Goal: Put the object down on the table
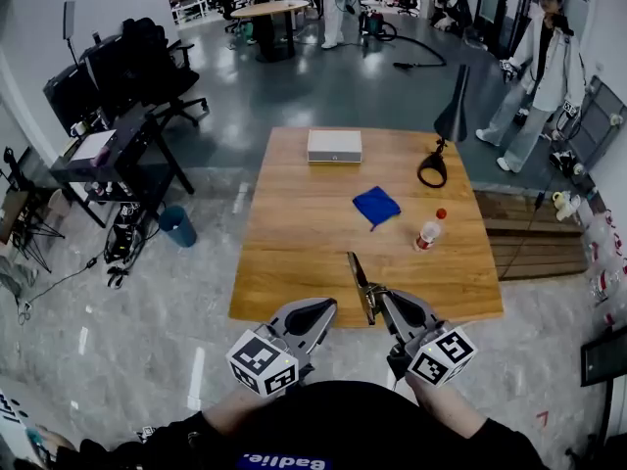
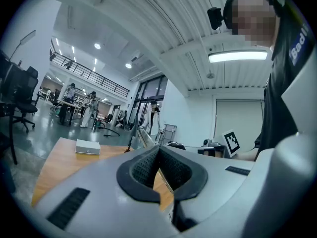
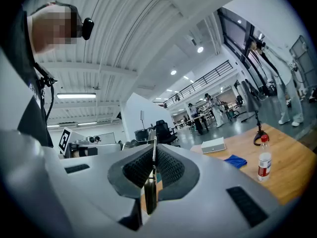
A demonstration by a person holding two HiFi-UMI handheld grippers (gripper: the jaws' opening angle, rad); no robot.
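Head view: a thin, flat metal blade with a dark handle [image 1: 359, 280] is clenched in the right tool [image 1: 379, 298] over the near edge of the pale wooden desk [image 1: 294, 262]. It is judged not yet set down, so lowering onto bare wood and then releasing is called for. The left tool [image 1: 321, 308] is held just beside it.

Left gripper view: ribbed black pads [image 2: 143, 166] are seen closed together, with nothing between.

Right gripper view: the blade is pinched edge-on, slim and rigid.
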